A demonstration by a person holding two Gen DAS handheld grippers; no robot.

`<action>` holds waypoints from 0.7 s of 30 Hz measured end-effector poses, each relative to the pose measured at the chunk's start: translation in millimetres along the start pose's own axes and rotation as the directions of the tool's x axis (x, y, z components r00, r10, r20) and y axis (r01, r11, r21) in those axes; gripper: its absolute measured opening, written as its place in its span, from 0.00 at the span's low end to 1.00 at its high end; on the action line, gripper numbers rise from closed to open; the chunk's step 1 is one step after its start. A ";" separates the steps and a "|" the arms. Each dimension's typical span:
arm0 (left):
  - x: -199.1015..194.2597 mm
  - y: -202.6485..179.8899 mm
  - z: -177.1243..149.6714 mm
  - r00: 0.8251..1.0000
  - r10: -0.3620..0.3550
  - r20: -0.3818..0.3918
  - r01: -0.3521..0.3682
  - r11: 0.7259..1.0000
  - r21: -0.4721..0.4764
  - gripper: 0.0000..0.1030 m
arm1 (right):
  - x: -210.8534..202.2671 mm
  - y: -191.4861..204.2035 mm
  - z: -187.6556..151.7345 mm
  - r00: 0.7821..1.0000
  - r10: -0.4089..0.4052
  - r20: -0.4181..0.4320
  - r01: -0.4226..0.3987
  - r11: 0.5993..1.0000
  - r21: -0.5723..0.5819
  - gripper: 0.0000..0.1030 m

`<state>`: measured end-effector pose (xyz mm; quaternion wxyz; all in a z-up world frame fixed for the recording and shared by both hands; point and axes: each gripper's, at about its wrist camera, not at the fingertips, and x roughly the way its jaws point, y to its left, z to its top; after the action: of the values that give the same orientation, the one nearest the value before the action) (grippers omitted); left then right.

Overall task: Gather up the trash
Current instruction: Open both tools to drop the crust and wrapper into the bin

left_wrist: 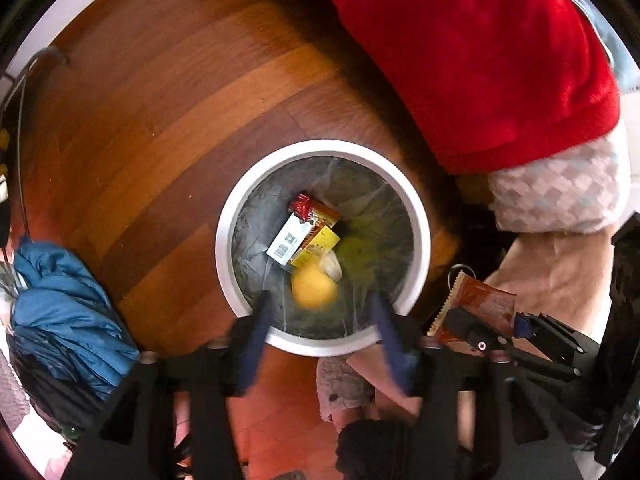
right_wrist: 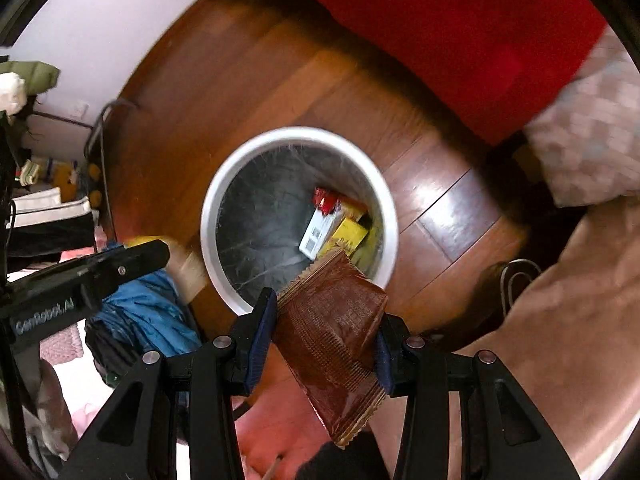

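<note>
A white round bin (left_wrist: 224,240) lined with a clear bag stands on the wooden floor. In it lie a white barcode box (left_wrist: 286,240), a yellow box (left_wrist: 318,246) and a red wrapper (left_wrist: 302,206). My left gripper (left_wrist: 320,320) hangs over the bin's near rim with its jaws apart. A blurred yellow object (left_wrist: 314,290) sits loose between them, touching neither pad. My right gripper (right_wrist: 324,336) is shut on a brown crinkle-edged wrapper (right_wrist: 336,328) just above the rim (right_wrist: 208,216). That wrapper (left_wrist: 476,304) also shows at the right of the left wrist view.
A blue jacket (left_wrist: 60,304) is heaped on the floor left of the bin. A red garment (left_wrist: 480,60) and a patterned cushion (left_wrist: 556,192) hang over the far right. The person's beige trouser leg (right_wrist: 560,300) and a shoe (right_wrist: 496,280) stand right of the bin.
</note>
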<state>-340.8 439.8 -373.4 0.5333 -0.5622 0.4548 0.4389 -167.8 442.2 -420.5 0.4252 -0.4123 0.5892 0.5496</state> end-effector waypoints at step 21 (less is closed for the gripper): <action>-43.9 10.9 -61.4 0.940 0.248 0.236 -0.246 0.969 -0.037 0.97 | -18.9 -10.0 -20.2 0.997 -0.058 0.053 0.060 0.997 -0.042 1.00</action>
<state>-359.7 380.1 -329.8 0.5231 -0.4456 0.4527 0.5682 -153.6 421.9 -404.8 0.4472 -0.4245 0.5534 0.5599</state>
